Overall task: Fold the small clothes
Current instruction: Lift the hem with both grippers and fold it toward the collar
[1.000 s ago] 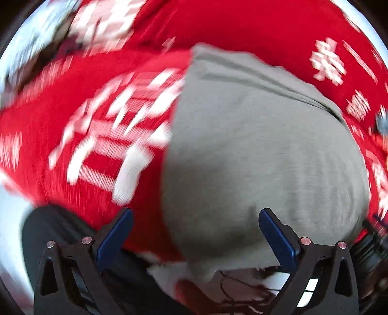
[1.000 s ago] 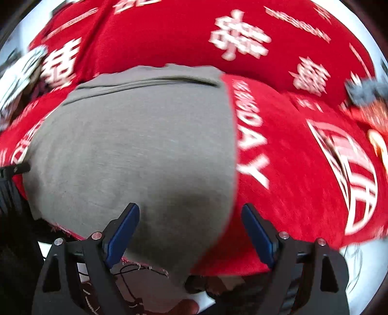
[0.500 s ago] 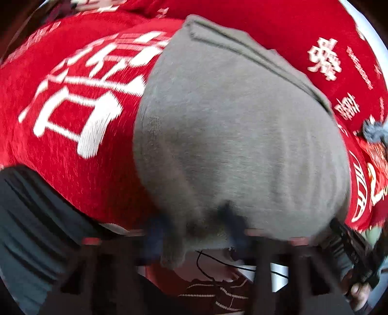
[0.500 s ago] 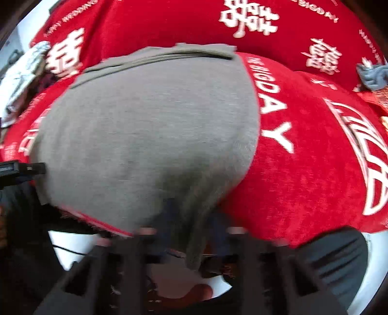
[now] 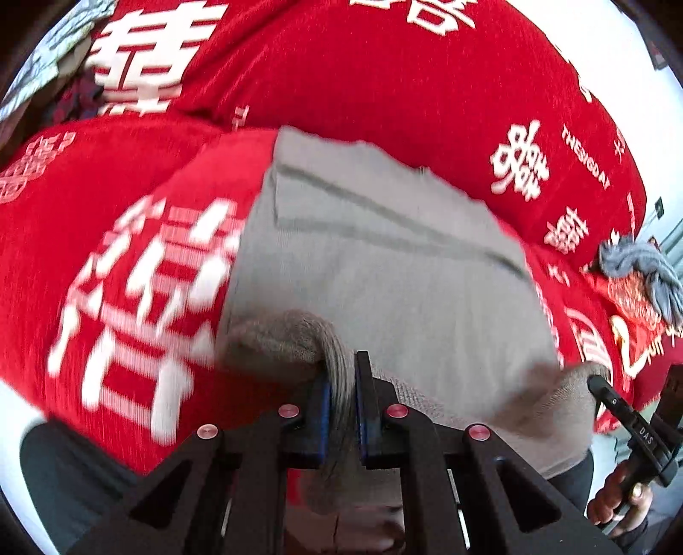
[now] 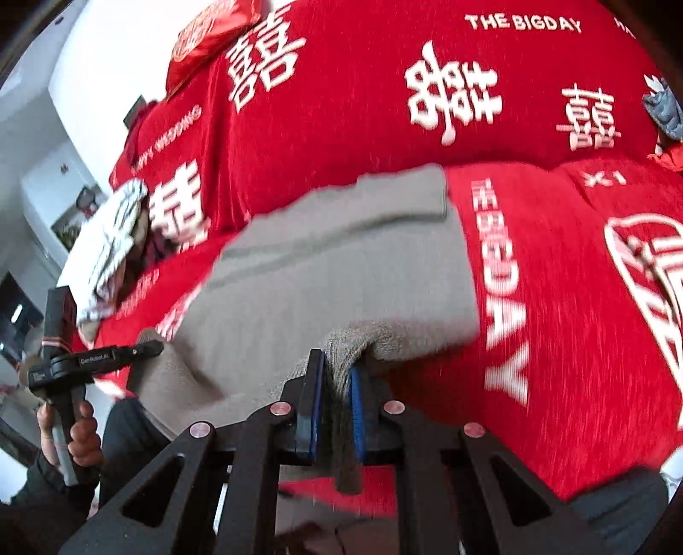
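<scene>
A grey knit garment [image 5: 384,264] lies flat on a red bedspread [image 5: 384,77] printed with white characters. My left gripper [image 5: 341,384] is shut on the garment's near left corner, which bunches up between the blue pads and is lifted off the bed. In the right wrist view the same garment [image 6: 341,277] spreads away from my right gripper [image 6: 335,375], whose jaws are closing with the near right corner pinched between the pads. Each view shows the other gripper at the far corner: the right one [image 5: 597,384], the left one [image 6: 149,348], both held by hands.
A crumpled grey-blue cloth [image 5: 640,264] lies at the bed's right side, also seen at the right edge [image 6: 664,106]. A white patterned cloth [image 6: 111,239] lies at the left. A red cushion [image 6: 209,38] sits at the far left. White walls lie beyond.
Both grippers went from wide open over the garment's near edge to clamped on its near corners. Both have since risen, lifting that edge off the bed.
</scene>
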Demonstrator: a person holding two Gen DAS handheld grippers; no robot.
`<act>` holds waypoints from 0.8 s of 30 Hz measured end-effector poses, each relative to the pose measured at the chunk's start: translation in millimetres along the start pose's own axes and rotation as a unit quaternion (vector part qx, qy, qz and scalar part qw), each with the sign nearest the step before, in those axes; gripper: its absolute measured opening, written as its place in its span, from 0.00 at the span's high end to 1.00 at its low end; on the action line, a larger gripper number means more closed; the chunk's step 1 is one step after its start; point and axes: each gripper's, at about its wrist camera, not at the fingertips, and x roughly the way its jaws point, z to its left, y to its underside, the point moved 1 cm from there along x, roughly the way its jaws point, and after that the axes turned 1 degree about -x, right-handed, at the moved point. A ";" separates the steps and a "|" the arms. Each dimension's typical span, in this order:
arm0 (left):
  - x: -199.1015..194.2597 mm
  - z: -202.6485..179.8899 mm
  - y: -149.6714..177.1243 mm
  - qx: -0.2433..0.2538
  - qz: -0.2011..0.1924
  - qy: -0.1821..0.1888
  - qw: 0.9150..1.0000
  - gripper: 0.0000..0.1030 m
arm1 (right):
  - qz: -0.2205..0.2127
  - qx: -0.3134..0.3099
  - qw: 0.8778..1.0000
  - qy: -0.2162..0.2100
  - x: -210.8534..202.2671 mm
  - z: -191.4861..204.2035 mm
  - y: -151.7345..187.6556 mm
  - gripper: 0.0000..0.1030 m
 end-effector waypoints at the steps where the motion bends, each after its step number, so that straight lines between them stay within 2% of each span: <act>1: 5.6 -3.9 -9.7 0.000 -0.005 -0.003 1.000 0.89 | -0.008 0.005 1.000 0.006 7.4 -2.3 -10.0 0.89; 4: 27.0 -5.1 -38.6 -0.007 -0.007 -0.004 1.000 0.89 | -0.016 0.033 0.999 0.011 30.8 -13.9 -35.7 0.89; 6: 46.1 -0.6 -50.4 -0.014 0.007 -0.004 1.000 0.89 | -0.006 0.041 0.999 0.018 45.7 -20.9 -43.6 0.89; 9: 70.4 10.2 -53.0 -0.035 0.039 0.001 0.999 0.88 | 0.020 0.037 0.998 0.036 71.8 -28.3 -47.8 0.89; 10: 77.2 14.7 -52.7 -0.043 0.049 0.010 0.998 0.85 | 0.026 0.036 0.998 0.043 76.9 -31.1 -46.7 0.89; 13: 79.9 23.0 -53.0 -0.066 0.052 0.039 0.996 0.83 | 0.045 0.053 0.997 0.043 91.3 -39.6 -44.7 0.88; 14: 79.8 25.0 -53.6 -0.071 0.058 0.048 0.995 0.79 | 0.048 0.064 0.996 0.036 93.3 -43.1 -44.6 0.86; 15: 79.5 26.4 -53.5 -0.075 0.065 0.064 0.993 0.67 | 0.047 0.075 0.996 0.031 94.3 -46.6 -45.7 0.86; 16: 78.3 26.2 -53.3 -0.078 0.068 0.081 0.991 0.51 | 0.047 0.084 0.995 0.021 94.1 -49.2 -46.5 0.82; 18: 73.8 21.1 -53.0 -0.075 0.067 0.092 0.991 0.36 | 0.045 0.093 0.995 0.006 92.5 -50.6 -47.3 0.70; 20: 71.9 11.7 -52.4 -0.054 0.066 0.073 0.994 0.35 | 0.044 0.094 0.995 -0.004 89.9 -48.1 -45.8 0.49; 23: 76.3 0.5 -50.0 -0.031 0.072 0.049 0.996 0.35 | 0.050 0.081 0.995 0.001 92.2 -41.9 -43.1 0.47; 24: 76.1 -3.4 -49.5 -0.025 0.070 0.040 0.996 0.43 | 0.059 0.078 0.995 0.002 95.6 -41.0 -42.2 0.47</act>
